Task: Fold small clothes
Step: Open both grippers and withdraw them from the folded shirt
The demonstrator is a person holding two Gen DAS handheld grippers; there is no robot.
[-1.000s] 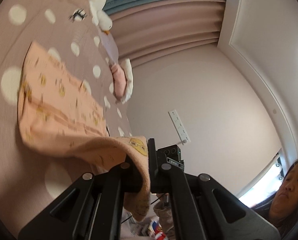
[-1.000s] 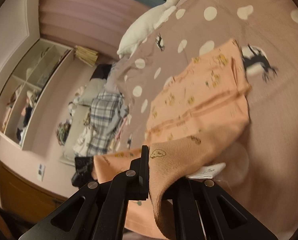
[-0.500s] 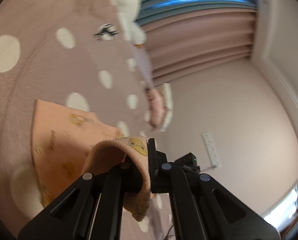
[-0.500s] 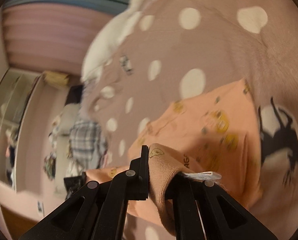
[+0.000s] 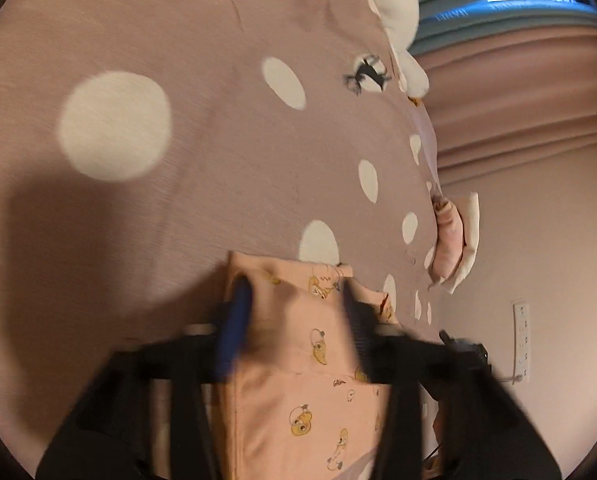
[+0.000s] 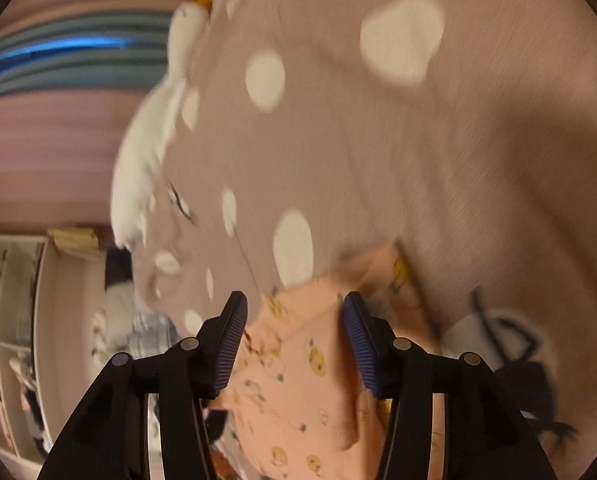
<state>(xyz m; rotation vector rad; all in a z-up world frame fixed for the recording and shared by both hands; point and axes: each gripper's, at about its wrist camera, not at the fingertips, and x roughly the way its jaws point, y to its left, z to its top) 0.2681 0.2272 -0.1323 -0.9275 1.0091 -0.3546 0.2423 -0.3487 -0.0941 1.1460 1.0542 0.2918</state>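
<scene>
A small peach garment point(image 5: 298, 376) printed with yellow cartoon chicks lies folded over on the mauve polka-dot bedspread point(image 5: 178, 160). My left gripper point(image 5: 294, 312) hovers over it, blurred, its jaws opening, and the cloth lies below the gap without either pad pressing it. In the right wrist view the same garment point(image 6: 298, 380) lies under my right gripper point(image 6: 294, 320), whose blue ribbed pads point(image 6: 230, 344) are spreading apart and grip nothing. The bedspread point(image 6: 378, 160) fills the rest of that view.
A white goose plush point(image 5: 398, 12) lies at the bed's far side, also in the right wrist view as the plush point(image 6: 146, 152). A pink and cream pillow point(image 5: 454, 240) sits at the bed edge near a wall socket strip point(image 5: 520, 344). Shelves point(image 6: 10, 320) and piled clothes point(image 6: 138, 340) stand beside the bed.
Both grippers were shut on the garment's edge, carried it forward and down over the rest of the cloth, then let go. The folded-over layer now lies flat and both jaws stand apart.
</scene>
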